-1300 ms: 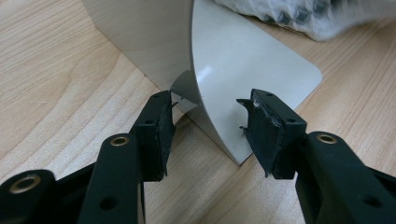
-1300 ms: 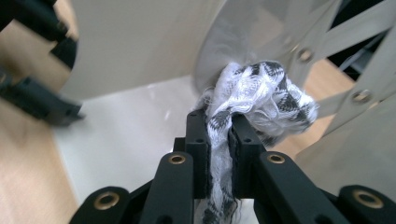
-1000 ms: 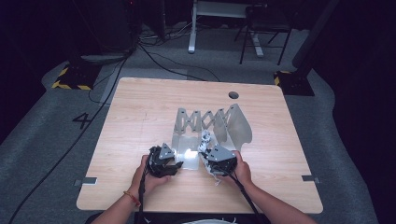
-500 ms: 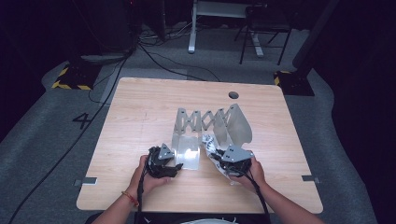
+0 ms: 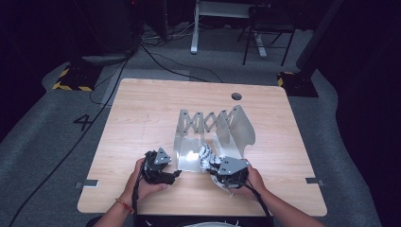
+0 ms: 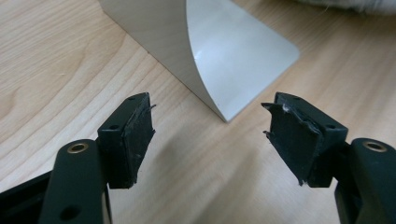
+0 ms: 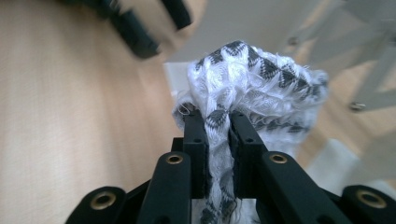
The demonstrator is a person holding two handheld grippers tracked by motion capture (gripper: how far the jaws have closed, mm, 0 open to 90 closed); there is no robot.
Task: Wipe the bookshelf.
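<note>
A white cloth with a grey zigzag pattern [image 7: 252, 79] is bunched up, and my right gripper [image 7: 218, 122] is shut on a fold of it. From above, that cloth [image 5: 206, 156] lies at the front of a bare metal folding rack [image 5: 203, 120], just ahead of the right gripper [image 5: 211, 165]. My left gripper [image 6: 210, 135] is open; its jaws have just been opening and nothing is between them. It points at the corner of the rack's flat metal plate [image 6: 233, 51]. In the high view the left gripper [image 5: 176, 174] sits left of the cloth.
The rack has an accordion back and an upright curved plate [image 5: 241, 127] on the right. The wooden table [image 5: 142, 118] has a cable hole [image 5: 236, 96] at the back. Cables and stands sit on the floor beyond. The other gripper's jaws [image 7: 140, 28] show blurred.
The right gripper has shifted a little to the right and toward the front edge, taking the cloth along. The left hand has stayed where it was.
</note>
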